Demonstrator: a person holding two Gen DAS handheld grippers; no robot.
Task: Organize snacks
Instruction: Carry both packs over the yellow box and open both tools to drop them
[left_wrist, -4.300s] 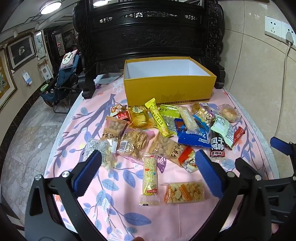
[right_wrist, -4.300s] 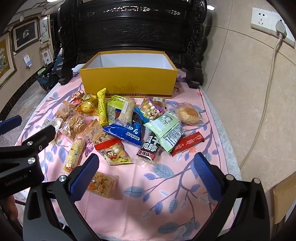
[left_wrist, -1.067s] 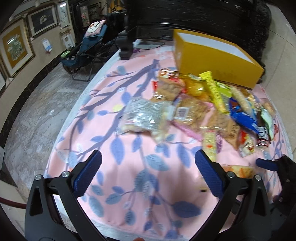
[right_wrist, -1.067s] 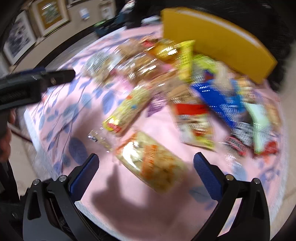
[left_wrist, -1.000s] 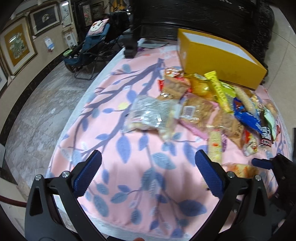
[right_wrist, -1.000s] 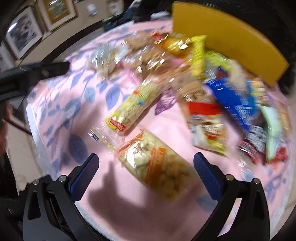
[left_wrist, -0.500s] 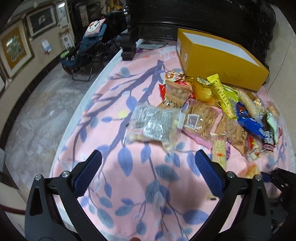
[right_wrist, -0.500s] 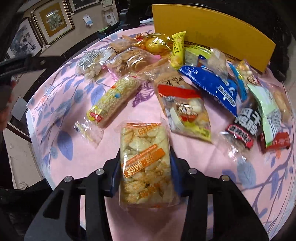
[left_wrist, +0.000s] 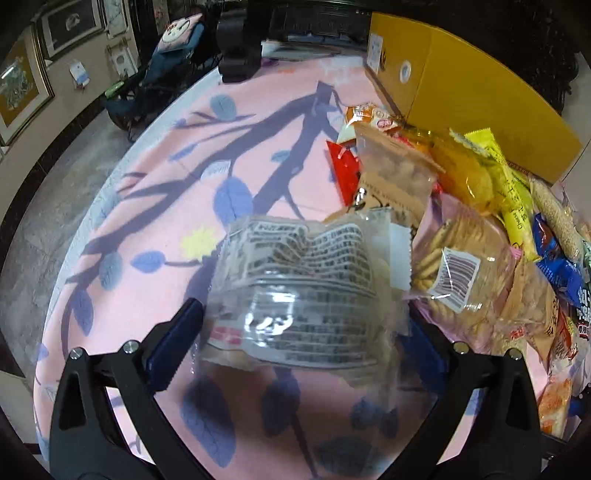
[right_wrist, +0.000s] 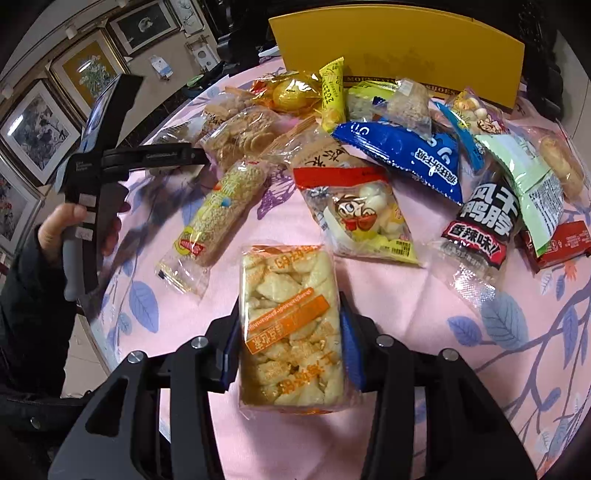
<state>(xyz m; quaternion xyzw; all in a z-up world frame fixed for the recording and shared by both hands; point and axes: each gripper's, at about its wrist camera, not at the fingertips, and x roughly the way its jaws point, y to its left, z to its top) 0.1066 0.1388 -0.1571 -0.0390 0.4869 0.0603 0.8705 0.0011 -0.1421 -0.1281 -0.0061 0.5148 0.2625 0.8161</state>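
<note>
A: From the left wrist view, the left gripper (left_wrist: 303, 332) is seen low over the pink tablecloth (left_wrist: 258, 122), its fingers set wide on either side of a clear printed packet (left_wrist: 303, 291). The blue pads flank the packet's edges, but no squeeze can be made out, so the jaws are read as open around it, not clamped.

B: And the rest of the snacks?

A: The pile is spread from about one o'clock to four o'clock of that packet, a round-biscuit bag (left_wrist: 461, 258) lying just beside it at three o'clock. The yellow box (left_wrist: 472, 85) is stood at one o'clock, at the far edge of the cloth.

B: Over to the right wrist view, then.

A: There the right gripper (right_wrist: 291, 343) is shown with its jaws having just been closing; they are now drawn in narrow on an orange-banded cracker packet (right_wrist: 291, 325), and both pads are pressed against its sides. The packet is held at six o'clock of the pile. The box is seen at twelve o'clock beyond the pile. The left gripper's handle is visible at nine o'clock in a person's hand (right_wrist: 55, 229).

B: So which step is in hand?

A: Pick-up, it is judged: one packet secured on the right, another being framed on the left. Next, the left fingers would need to be closed on the clear packet, then both packets lifted and carried to the box, with care taken that the slippery film is not dragged into its neighbours.
</note>
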